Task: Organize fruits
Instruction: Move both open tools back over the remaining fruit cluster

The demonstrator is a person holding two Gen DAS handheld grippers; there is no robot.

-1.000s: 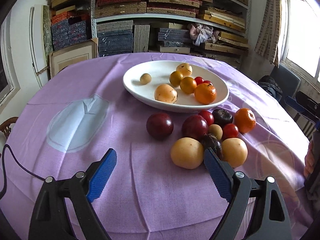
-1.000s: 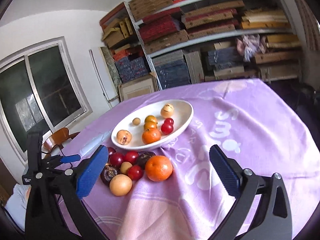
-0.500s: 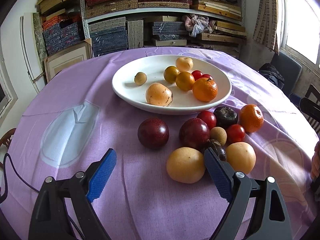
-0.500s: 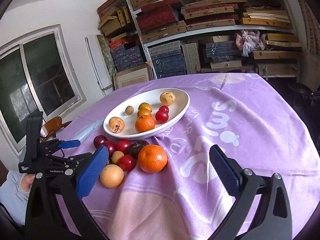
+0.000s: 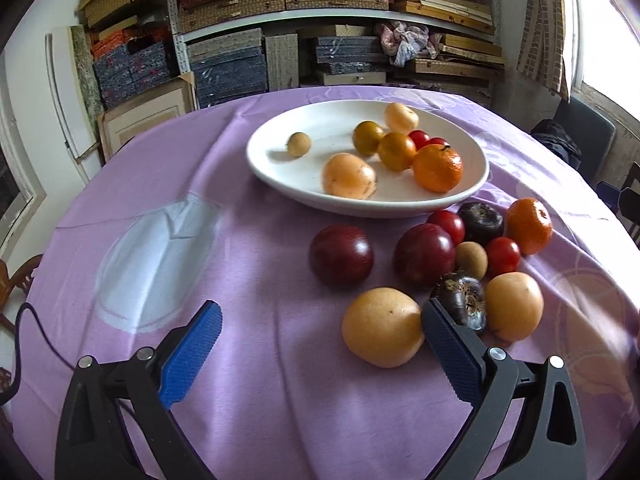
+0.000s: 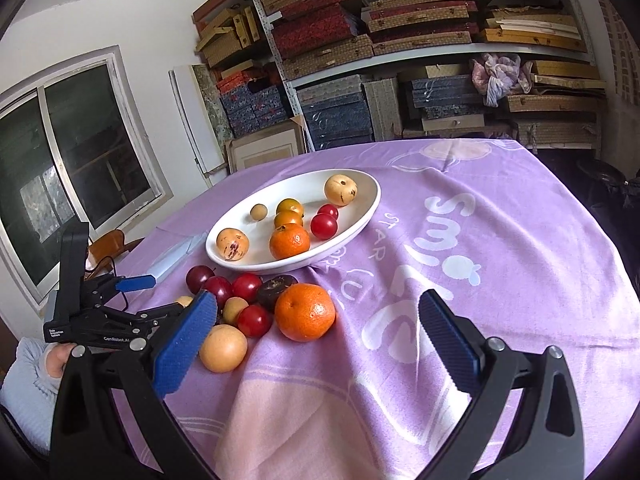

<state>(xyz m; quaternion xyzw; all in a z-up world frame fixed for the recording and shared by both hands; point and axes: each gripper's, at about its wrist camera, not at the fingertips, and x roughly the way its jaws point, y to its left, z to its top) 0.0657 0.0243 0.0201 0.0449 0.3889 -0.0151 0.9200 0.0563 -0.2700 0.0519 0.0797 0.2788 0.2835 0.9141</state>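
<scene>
We note loose fruits (image 5: pixel 424 258) clustered on the purple-clothed bench (image 5: pixel 240 400), right of centre in the left wrist view, just below the white bowl (image 5: pixel 280 176), which holds more fruit. Left tongs (image 5: pixel 320 344): jaws have just been opening and stand wide apart, nothing between the pads; the right pad's tip overlaps a yellow fruit (image 5: pixel 382 326) in the picture, contact unclear. Right tongs (image 6: pixel 318 334): jaws wide apart, empty, above the cloth with an orange (image 6: pixel 305 311) beyond.
</scene>
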